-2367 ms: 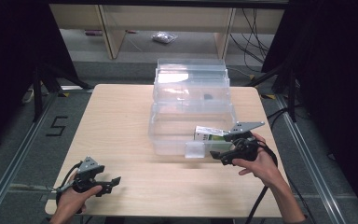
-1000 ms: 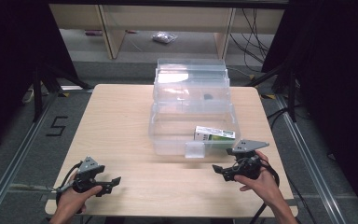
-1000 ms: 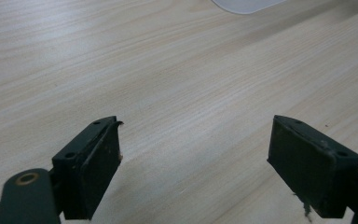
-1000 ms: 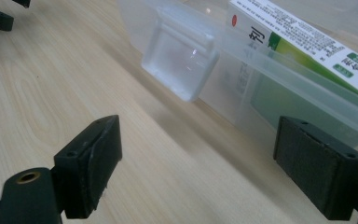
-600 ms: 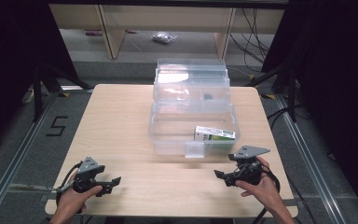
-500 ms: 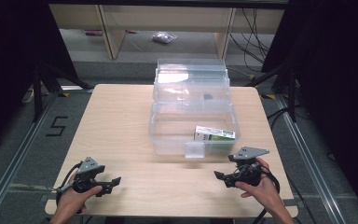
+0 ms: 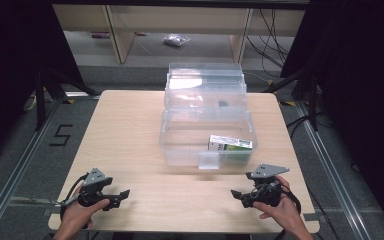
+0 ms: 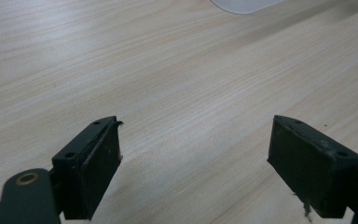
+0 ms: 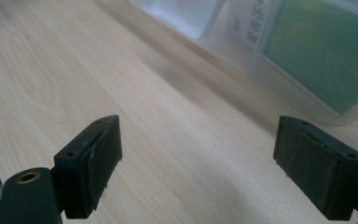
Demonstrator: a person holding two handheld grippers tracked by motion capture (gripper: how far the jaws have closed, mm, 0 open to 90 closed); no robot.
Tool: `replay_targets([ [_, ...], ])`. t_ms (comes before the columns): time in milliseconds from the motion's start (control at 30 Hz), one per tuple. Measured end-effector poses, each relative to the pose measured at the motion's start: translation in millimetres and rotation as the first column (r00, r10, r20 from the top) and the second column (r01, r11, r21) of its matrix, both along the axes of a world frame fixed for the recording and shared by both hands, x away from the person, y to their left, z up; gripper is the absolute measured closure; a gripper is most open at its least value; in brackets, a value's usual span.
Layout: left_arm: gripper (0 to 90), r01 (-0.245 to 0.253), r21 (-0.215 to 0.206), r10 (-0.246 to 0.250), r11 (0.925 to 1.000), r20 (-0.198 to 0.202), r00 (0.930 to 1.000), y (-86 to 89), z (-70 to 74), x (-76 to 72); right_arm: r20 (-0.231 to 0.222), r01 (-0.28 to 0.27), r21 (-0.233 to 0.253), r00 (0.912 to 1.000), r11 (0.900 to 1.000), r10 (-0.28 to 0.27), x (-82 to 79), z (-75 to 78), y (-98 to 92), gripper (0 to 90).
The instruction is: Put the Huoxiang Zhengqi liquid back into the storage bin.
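A clear plastic box (image 7: 180, 150) stands open at the middle of the wooden table (image 7: 130, 125), its lid tipped up at the back. A green and white carton (image 7: 231, 144) lies inside its front right corner and also appears through the box wall (image 9: 317, 56) in the right gripper view. My right gripper (image 7: 237, 195) rests near the table's front right, open, jaws wide over bare wood (image 9: 196, 154). At the front left my left gripper (image 7: 122, 195) is open too, nothing between its jaws (image 8: 193, 154).
A white latch tab (image 7: 209, 161) sticks out from the box's front wall. Wooden shelving (image 7: 125, 30) stands beyond the table, with a small bag (image 7: 176, 41) on the floor there. Metal rails (image 7: 25, 160) run along both sides of the table.
My right gripper has drawn back from the box's front right corner to the table's front right, leaving the carton inside. The left gripper has not moved.
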State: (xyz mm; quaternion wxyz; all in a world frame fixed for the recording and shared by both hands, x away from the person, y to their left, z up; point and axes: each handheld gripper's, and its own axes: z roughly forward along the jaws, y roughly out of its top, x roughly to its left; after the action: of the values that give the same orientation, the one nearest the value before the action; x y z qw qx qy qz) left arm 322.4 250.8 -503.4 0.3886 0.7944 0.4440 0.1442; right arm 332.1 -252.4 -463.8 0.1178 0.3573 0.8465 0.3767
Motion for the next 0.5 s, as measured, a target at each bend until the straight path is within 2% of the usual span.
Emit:
replay_targets([
  [167,16.1,-0.002,-0.002,0.002,1.0000,0.004,1.0000,-0.1,-0.2,0.0,-0.013,-0.013,-0.007,0.9998,1.000,0.012,-3.4,-3.7,0.2,16.2],
  [200,16.1,-0.001,-0.001,0.001,1.0000,0.004,1.0000,-0.1,-0.2,0.0,-0.003,-0.003,-0.016,1.0000,1.000,0.003,-4.7,-4.2,0.1,16.2],
  [267,16.1,-0.001,-0.002,0.001,1.0000,0.006,1.0000,-0.2,-0.2,-0.1,-0.019,-0.006,-0.026,0.9998,1.000,0.005,-6.8,-5.9,-0.2,16.2],
  [333,16.1,-0.002,-0.003,0.002,1.0000,0.006,1.0000,-0.4,-0.2,-0.1,-0.008,-0.007,-0.029,0.9999,1.000,0.007,-8.1,-7.9,-0.7,16.2],
  [367,16.1,-0.001,-0.003,0.001,1.0000,0.006,1.0000,-0.4,-0.2,-0.1,-0.030,-0.002,-0.039,0.9996,0.999,0.001,-9.6,-7.7,-1.2,16.2],
  [433,16.1,-0.001,-0.002,0.001,1.0000,0.005,1.0000,-0.4,-0.1,-0.2,-0.034,-0.005,-0.029,0.9994,1.000,0.004,-11.0,-8.9,-0.8,16.2],
  [467,16.1,0.002,0.002,-0.002,1.0000,0.005,1.0000,-0.1,0.0,-0.1,-0.026,-0.024,-0.038,0.9994,0.999,0.023,-10.7,-10.6,-3.2,16.2],
  [500,16.1,-0.001,-0.001,0.001,1.0000,0.006,1.0000,-0.4,-0.1,-0.1,-0.035,0.008,-0.048,0.9993,0.999,-0.010,-13.6,-10.1,-3.7,16.2],
])
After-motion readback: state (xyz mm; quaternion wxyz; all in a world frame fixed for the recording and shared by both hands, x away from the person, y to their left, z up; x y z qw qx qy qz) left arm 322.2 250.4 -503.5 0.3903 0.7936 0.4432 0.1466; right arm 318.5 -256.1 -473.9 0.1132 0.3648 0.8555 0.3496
